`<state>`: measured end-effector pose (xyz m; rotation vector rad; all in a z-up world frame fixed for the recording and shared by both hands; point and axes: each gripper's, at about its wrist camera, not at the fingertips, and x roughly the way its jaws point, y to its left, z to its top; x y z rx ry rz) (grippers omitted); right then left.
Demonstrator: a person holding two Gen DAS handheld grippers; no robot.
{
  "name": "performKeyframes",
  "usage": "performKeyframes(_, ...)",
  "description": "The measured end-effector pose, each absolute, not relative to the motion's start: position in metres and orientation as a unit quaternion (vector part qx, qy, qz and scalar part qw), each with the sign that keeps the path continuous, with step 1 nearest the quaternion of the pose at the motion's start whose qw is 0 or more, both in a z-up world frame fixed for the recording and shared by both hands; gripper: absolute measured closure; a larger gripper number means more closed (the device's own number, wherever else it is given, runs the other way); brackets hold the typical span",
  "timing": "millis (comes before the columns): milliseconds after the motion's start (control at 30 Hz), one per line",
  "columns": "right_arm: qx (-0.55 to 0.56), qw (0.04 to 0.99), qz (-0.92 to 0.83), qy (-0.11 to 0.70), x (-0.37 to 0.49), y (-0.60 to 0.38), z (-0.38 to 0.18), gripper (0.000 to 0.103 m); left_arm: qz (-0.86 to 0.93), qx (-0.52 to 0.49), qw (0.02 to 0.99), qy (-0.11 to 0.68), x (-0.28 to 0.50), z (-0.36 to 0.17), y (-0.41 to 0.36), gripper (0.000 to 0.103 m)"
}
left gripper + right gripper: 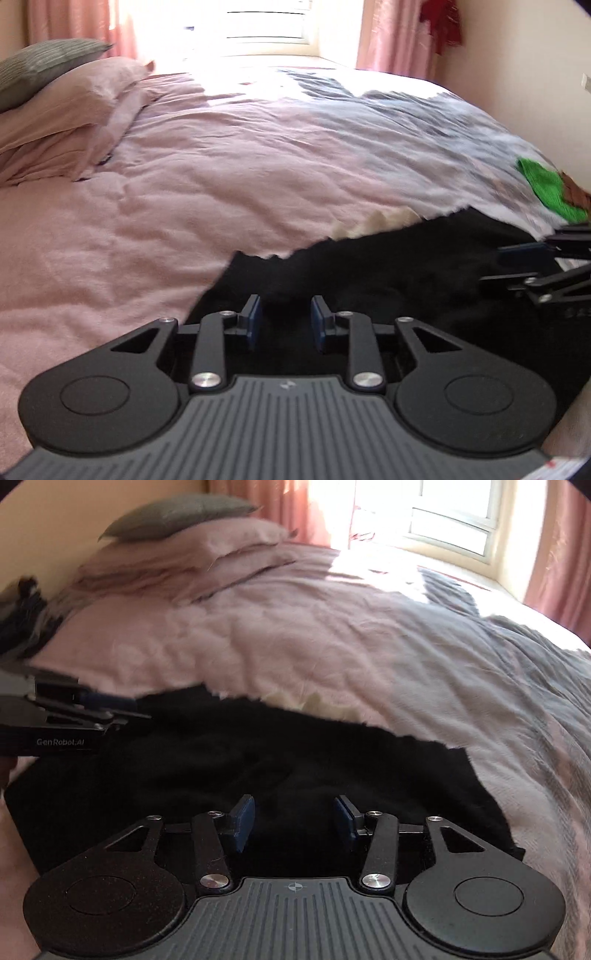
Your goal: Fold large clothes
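Observation:
A black garment lies spread on the near part of a bed, with a cream-coloured patch showing at its ragged far edge. My left gripper hovers over the garment's left part. Its blue pads stand apart and pinch nothing. My right gripper is over the garment's right part, with its pads wider apart and only black cloth seen behind the gap. Each gripper shows in the other's view, the right gripper at the right edge and the left gripper at the left edge.
A pink duvet covers the bed, and a grey blanket lies over its far right. Pink pillows and a grey pillow are stacked at the left. A green cloth sits near the right edge. Behind the bed are a bright window and pink curtains.

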<state>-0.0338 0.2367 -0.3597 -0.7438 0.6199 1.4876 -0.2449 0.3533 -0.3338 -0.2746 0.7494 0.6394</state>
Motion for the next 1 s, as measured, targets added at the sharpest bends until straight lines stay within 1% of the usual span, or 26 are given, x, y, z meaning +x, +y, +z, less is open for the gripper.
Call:
performKeyframes(33,-0.348,0.638,0.638,0.256,-0.032,0.237,-0.373,0.060,0.300,-0.113,0.869,0.376,-0.239,-0.345,0.349,0.075)
performKeyframes(67,-0.345,0.645,0.634,0.253,-0.021,0.234,-0.384,0.060,0.304,-0.100,0.862,0.394,-0.235,-0.359,0.349,0.075)
performKeyframes(133,-0.298,0.655,0.627,0.298,0.005,0.230,-0.380,0.060,0.316,-0.102,0.857,0.395,-0.241,-0.376,0.362,0.076)
performKeyframes(167,-0.285,0.664,0.617,0.311,0.013,0.229,-0.372,0.060,0.318,-0.113,0.854,0.397,-0.245,-0.376,0.370,0.078)
performKeyframes(233,-0.272,0.681,0.607,0.307,0.016,0.217,-0.352,0.060,0.323,-0.142,0.851,0.390,-0.253,-0.363,0.379,0.082)
performKeyframes(300,-0.266,0.690,0.604,0.296,0.010,0.197,-0.332,0.059,0.336,-0.163,0.846,0.380,-0.263,-0.346,0.376,0.082)
performKeyframes(367,-0.273,0.697,0.595,0.293,0.000,0.177,-0.321,0.059,0.348,-0.191,0.838,0.375,-0.276,-0.329,0.364,0.073)
performKeyframes(433,-0.283,0.700,0.584,0.298,-0.010,0.161,-0.323,0.058,0.357,-0.218,0.827,0.376,-0.288,-0.321,0.347,0.070)
performKeyframes(500,-0.314,0.688,0.563,0.334,-0.016,0.157,-0.345,0.050,0.360,-0.232,0.811,0.399,-0.293,-0.326,0.327,0.064)
performKeyframes(567,-0.327,0.683,0.553,0.348,-0.015,0.155,-0.364,0.049,0.378,-0.228,0.790,0.426,-0.293,-0.338,0.313,0.063)
performKeyframes(633,-0.327,0.684,0.550,0.350,-0.016,0.157,-0.355,0.049,0.400,-0.220,0.777,0.433,-0.291,-0.335,0.303,0.063)
performKeyframes(700,-0.301,0.692,0.549,0.360,-0.016,0.151,-0.337,0.049,0.417,-0.229,0.761,0.441,-0.288,-0.323,0.297,0.061)
performKeyframes(733,-0.287,0.692,0.550,0.369,-0.016,0.147,-0.328,0.048,0.422,-0.235,0.753,0.446,-0.287,-0.317,0.294,0.059)
performKeyframes(833,-0.252,0.677,0.552,0.416,-0.020,0.130,-0.305,0.043,0.433,-0.245,0.730,0.468,-0.283,-0.299,0.278,0.058)
performKeyframes(867,-0.244,0.671,0.552,0.430,-0.022,0.125,-0.300,0.042,0.436,-0.246,0.722,0.478,-0.282,-0.293,0.270,0.055)
performKeyframes(933,-0.235,0.662,0.552,0.449,-0.027,0.115,-0.293,0.042,0.440,-0.249,0.711,0.488,-0.282,-0.283,0.256,0.055)
performKeyframes(1000,-0.230,0.656,0.553,0.460,-0.032,0.106,-0.288,0.041,0.442,-0.253,0.706,0.491,-0.283,-0.275,0.243,0.051)
